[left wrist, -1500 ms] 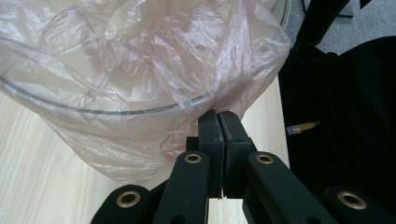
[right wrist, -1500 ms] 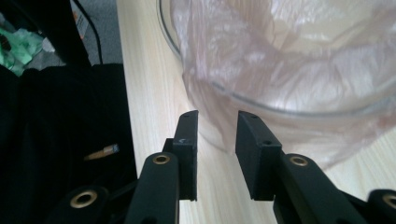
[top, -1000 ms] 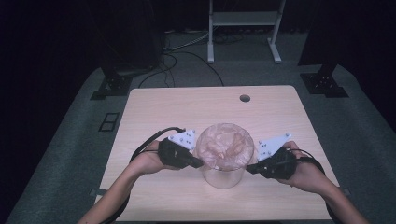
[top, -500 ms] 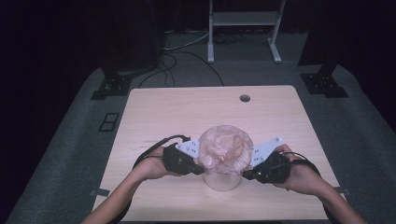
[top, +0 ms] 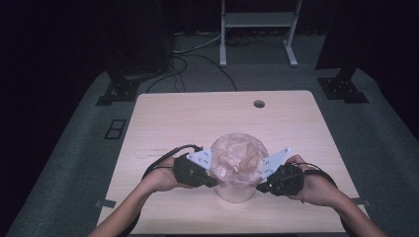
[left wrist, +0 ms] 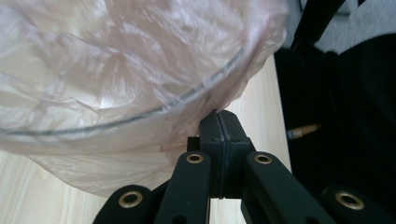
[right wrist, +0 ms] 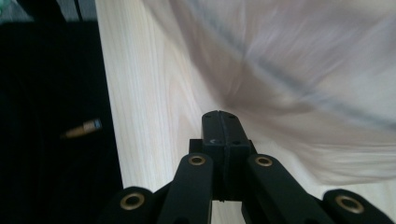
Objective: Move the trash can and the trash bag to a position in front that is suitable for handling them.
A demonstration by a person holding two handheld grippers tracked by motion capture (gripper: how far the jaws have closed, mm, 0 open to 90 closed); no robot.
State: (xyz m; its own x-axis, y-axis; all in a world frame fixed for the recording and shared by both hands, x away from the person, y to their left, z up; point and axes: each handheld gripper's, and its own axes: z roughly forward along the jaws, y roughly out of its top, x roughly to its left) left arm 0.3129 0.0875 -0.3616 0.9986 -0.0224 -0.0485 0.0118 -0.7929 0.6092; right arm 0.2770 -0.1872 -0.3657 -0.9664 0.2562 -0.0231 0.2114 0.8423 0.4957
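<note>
- Left gripper (top: pixel 210 180): jaws pressed flat together, no gap, seen clearly in the left gripper view (left wrist: pixel 220 122). Tips sit right at the hanging edge of the plastic bag (left wrist: pixel 140 70); can't tell whether any film is pinched between them.
- Right gripper (top: pixel 262 186): jaws also clamped together in the right gripper view (right wrist: pixel 221 122). Tips point at the blurred bag skirt (right wrist: pixel 299 84); nothing visibly caught between them, contact with the film unclear.
- Each gripper is held in one hand, left hand (top: pixel 160 177) and right hand (top: pixel 316 185), forearms coming in from the bottom of the high view. Grey three-cornered plates on top of both grippers angle in toward the bag.
- Thin pinkish translucent plastic bag (top: pixel 238 159) is draped over the mouth of a pale round container (top: pixel 236 193), bulging up over the top, skirt hanging down the outside. The rim (left wrist: pixel 140 114) shows through the film as a dark curved line.
- Container stands upright on the light wood table (top: pixel 188 118), in the near half, roughly centred, between the two grippers.
- Grippers flank it left and right, low at the sides, close against the bag.
- Table has a round cable hole (top: pixel 259 104) near the far edge, well apart from the container.
- Beyond the table: grey carpet, cables, white metal stand (top: pixel 257 19).
</note>
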